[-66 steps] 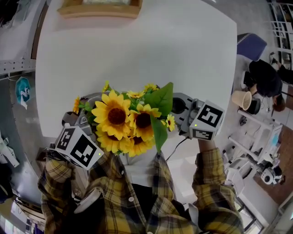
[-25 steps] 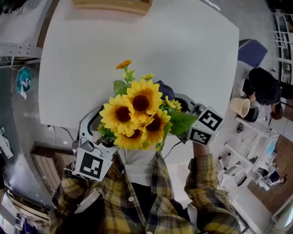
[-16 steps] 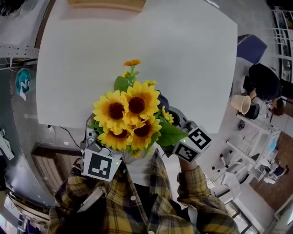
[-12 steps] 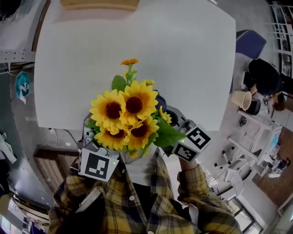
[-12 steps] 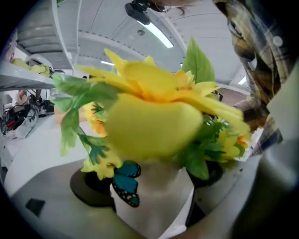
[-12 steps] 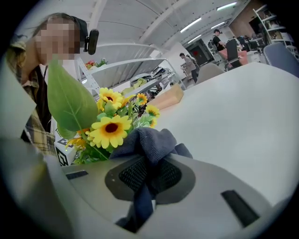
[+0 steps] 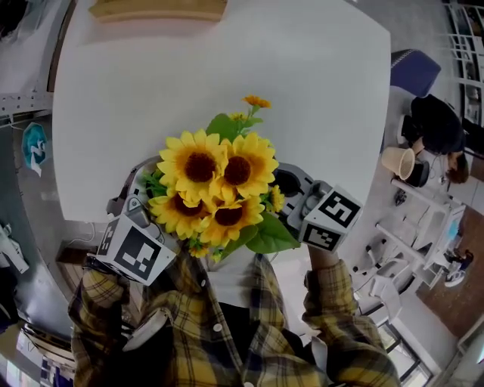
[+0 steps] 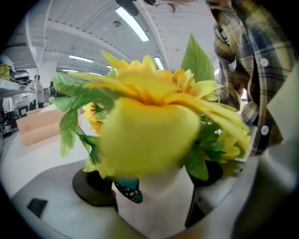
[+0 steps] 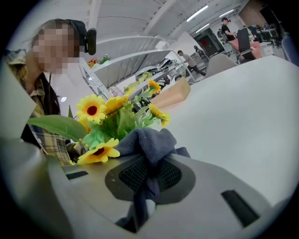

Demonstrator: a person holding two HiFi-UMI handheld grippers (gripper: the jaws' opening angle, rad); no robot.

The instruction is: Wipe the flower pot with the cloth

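A white flower pot (image 8: 156,205) with a blue butterfly sticker (image 8: 129,190) sits between the jaws of my left gripper (image 8: 152,186), which is shut on it. Yellow sunflowers (image 7: 215,185) fill the pot and hide it in the head view. They also blur across the top of the left gripper view. My right gripper (image 9: 147,173) is shut on a blue-grey cloth (image 9: 145,140), bunched above the jaws and close to the bouquet's right side. In the head view the two marker cubes flank the flowers, left (image 7: 136,251) and right (image 7: 333,219).
A white table (image 7: 227,68) stretches ahead, with a wooden box (image 7: 159,9) at its far edge. Right of the table a seated person (image 7: 435,128), a paper cup (image 7: 397,162) and equipment crowd the floor. My plaid sleeves are at the near edge.
The bouquet has swung to the right and turned, its small orange flower now at upper right. The left marker cube has shifted left and up, the right cube right and up.
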